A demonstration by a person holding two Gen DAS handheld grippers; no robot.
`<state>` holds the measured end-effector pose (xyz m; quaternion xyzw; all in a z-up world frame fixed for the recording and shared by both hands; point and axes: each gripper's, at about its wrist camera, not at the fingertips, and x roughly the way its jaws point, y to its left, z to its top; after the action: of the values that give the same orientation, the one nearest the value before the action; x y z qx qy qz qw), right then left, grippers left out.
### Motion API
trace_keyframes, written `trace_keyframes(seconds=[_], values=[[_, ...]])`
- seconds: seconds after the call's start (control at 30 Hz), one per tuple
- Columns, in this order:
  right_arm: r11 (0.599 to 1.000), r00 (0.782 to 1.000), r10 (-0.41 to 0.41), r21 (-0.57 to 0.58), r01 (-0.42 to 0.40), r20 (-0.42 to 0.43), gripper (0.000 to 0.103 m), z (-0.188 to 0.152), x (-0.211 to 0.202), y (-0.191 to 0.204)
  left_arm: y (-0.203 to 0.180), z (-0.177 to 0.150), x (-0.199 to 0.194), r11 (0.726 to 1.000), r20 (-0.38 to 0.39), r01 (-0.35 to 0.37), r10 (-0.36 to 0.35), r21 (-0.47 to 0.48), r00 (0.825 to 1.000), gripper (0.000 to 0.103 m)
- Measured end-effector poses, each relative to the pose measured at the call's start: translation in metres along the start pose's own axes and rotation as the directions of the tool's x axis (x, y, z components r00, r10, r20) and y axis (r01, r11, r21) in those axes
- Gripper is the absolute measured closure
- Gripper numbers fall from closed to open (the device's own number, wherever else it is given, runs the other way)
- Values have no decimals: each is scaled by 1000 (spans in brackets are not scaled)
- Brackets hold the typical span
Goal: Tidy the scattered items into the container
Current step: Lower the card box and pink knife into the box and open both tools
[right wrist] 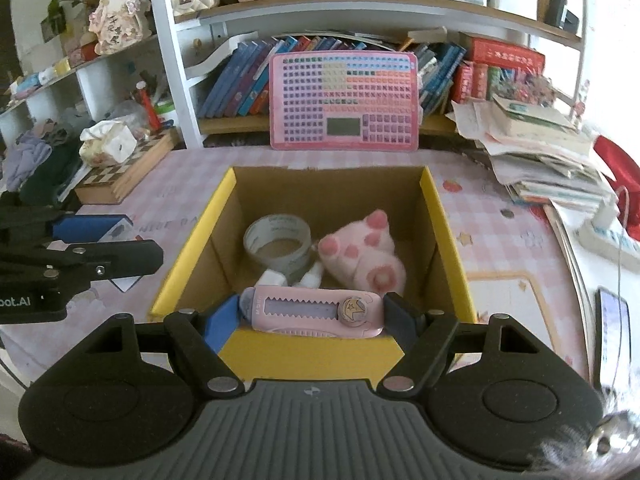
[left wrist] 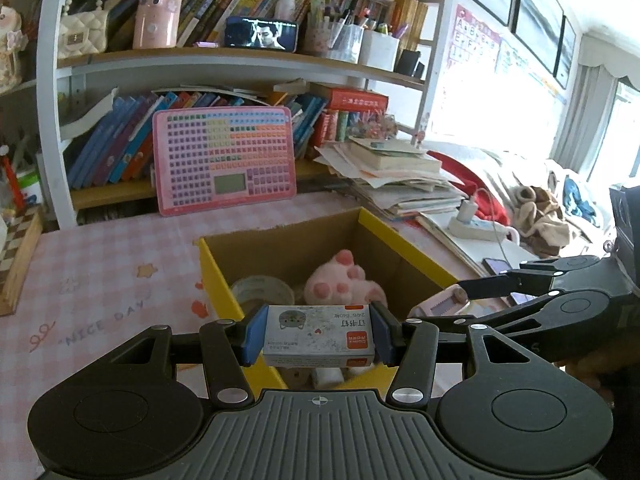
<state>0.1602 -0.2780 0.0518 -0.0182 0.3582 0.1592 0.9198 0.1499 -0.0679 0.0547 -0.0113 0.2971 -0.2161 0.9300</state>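
A yellow-rimmed cardboard box [right wrist: 444,216] stands open on the pink checked table; it also shows in the left wrist view [left wrist: 214,276]. Inside lie a tape roll [right wrist: 278,244], a pink plush paw [right wrist: 360,254] and small white items [right wrist: 274,279]. My left gripper [left wrist: 318,338] is shut on a small grey staple box [left wrist: 320,334], held over the box's near left rim. My right gripper [right wrist: 316,312] is shut on a pink utility knife [right wrist: 314,310], held crosswise over the box's near rim. The right gripper [left wrist: 452,300] shows at the right in the left wrist view, and the left gripper [right wrist: 120,244] at the left in the right wrist view.
A pink keyboard toy [right wrist: 344,100] leans on the bookshelf behind the box. A paper stack [right wrist: 540,160], power strip [right wrist: 608,236] and phone [right wrist: 610,320] lie at the right. A chessboard box [right wrist: 124,172] with a tissue pack [right wrist: 108,144] sits at the left.
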Motion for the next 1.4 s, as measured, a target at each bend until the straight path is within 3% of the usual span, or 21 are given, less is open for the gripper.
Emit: trace_keyframes(seconds=[0.3,0.5,0.73,1.23,1.33,1.4], values=[[989,997,58,-135,-65,-52,27,15,61,-17,-9,37,56,997,-19,-65,65,31,998,51],[969,984,114,-203,-140,-137,27,16,104,-12,-7,48,111,994,-92,-103,106,45,990,51],[954,971,145,-233,-188,-191,27,16,123,-10,-2,44,156,988,-179,-145,151,49,972,51],[954,962,153,-220,-203,-225,26,19,125,-12,-10,39,178,985,-229,-152,167,82,959,48],[957,963,152,-208,-200,-223,26,19,124,-12,-12,38,176,982,-224,-158,177,101,958,43],[959,963,153,-202,-199,-221,24,20,122,-13,-13,38,173,981,-209,-161,180,107,961,30]])
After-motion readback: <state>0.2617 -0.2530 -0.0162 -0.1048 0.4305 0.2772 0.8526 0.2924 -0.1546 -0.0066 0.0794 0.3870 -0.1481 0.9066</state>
